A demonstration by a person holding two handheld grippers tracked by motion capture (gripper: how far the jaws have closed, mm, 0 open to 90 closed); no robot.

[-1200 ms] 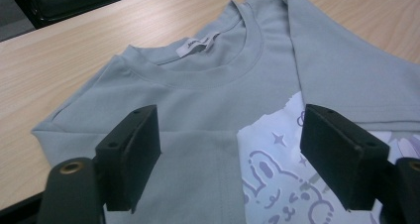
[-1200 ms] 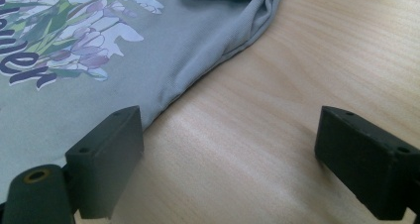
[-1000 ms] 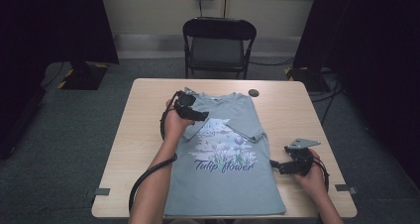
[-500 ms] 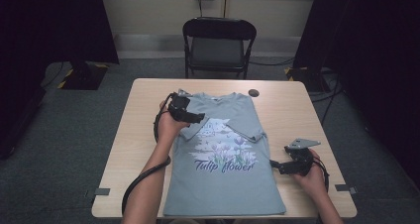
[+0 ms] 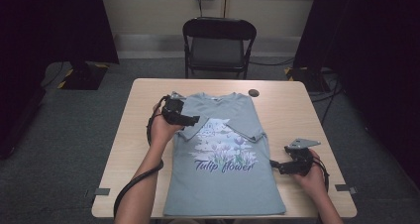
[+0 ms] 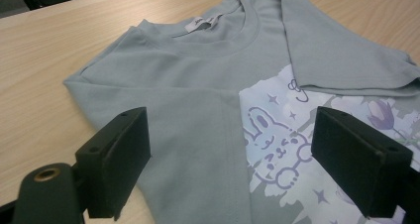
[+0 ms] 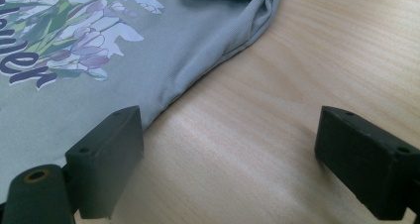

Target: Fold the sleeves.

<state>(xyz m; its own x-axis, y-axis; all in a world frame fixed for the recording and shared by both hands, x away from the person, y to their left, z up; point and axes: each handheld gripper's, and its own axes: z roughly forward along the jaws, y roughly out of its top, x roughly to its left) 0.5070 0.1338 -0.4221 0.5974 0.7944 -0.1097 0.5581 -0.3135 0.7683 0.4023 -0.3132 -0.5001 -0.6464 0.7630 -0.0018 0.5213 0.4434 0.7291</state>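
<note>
T-shirt (image 6: 198, 80) beneath open left tool (image 6: 230, 169); right tool (image 7: 228, 169) beside hem

T-shirt (image 5: 225, 184): pale grey-blue, with a white-and-lilac printed panel showing a bunny outlined in purple, small purple stars, lilac tulips with green leaves, and dark navy script lettering; white neck label (image 6: 200, 23). Surface (image 5: 297, 112): light wood grain. Left gripper (image 5: 190, 119) and right gripper (image 5: 277, 167): black, jaws matte black. Chair (image 5: 219, 44): black. Floor (image 5: 74, 125): grey carpet
</note>
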